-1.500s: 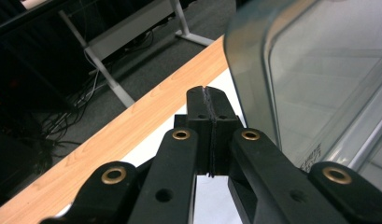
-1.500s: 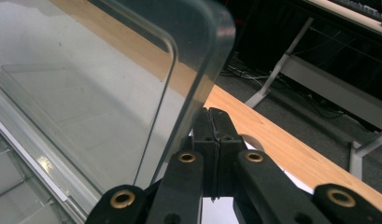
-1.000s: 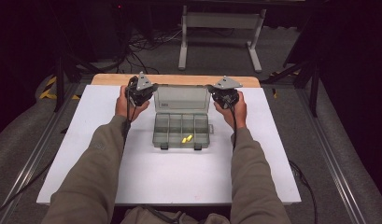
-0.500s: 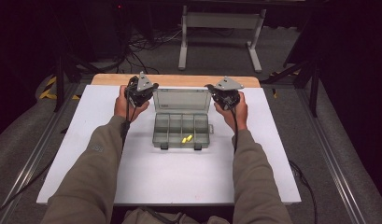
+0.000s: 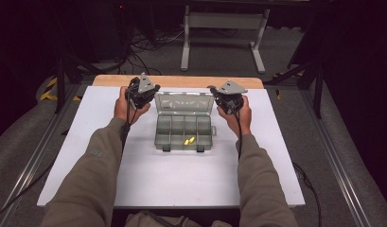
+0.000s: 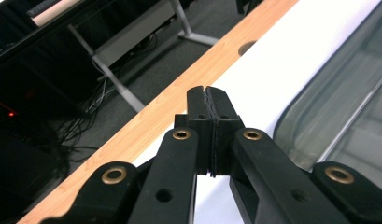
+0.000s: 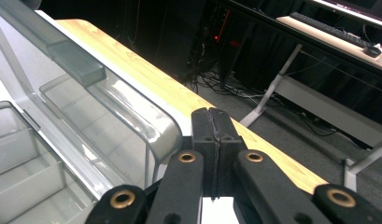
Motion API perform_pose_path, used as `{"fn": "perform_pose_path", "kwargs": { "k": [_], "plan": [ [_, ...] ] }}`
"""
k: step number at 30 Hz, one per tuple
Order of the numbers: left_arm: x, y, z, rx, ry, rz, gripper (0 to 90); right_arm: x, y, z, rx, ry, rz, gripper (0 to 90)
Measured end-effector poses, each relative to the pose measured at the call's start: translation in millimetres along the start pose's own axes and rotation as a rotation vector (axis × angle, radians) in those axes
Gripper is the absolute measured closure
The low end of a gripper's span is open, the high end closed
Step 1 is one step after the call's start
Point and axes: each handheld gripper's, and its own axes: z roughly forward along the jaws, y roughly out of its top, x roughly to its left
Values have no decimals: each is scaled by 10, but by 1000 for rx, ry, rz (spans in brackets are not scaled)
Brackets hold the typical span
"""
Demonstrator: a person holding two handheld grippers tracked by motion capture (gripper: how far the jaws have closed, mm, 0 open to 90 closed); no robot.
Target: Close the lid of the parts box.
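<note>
The open organizer box (image 5: 184, 124) sat between the left gripper (image 5: 143, 92) and right gripper (image 5: 227, 97), both with jaws pressed together and empty. Probably a pause; closing its lid (image 5: 183, 101) or picking the yellow pieces (image 5: 189, 141) seemed next.

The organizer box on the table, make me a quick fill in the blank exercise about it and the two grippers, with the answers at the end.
1. The lid of the clear organizer box is ____.
2. The small pieces in a front compartment are ____ in colour.
3. The left gripper and right gripper both have their jaws ____.
4. The box rests on a ____ board.

Missing words: open; yellow; shut; white
</note>
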Motion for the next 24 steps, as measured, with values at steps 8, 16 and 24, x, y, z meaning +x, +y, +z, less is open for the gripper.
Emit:
{"fn": "perform_pose_path", "kwargs": {
  "k": [8,16,24],
  "plan": [
    [-45,-4,-57,-4,5,-11,892,21,-4,-20,8,3,10,900],
    [-65,0,-69,0,11,-17,893,60,-27,-46,16,-12,-9,900],
    [-74,2,-88,4,17,-14,896,81,-47,-73,13,-11,-5,900]
  ]
}}
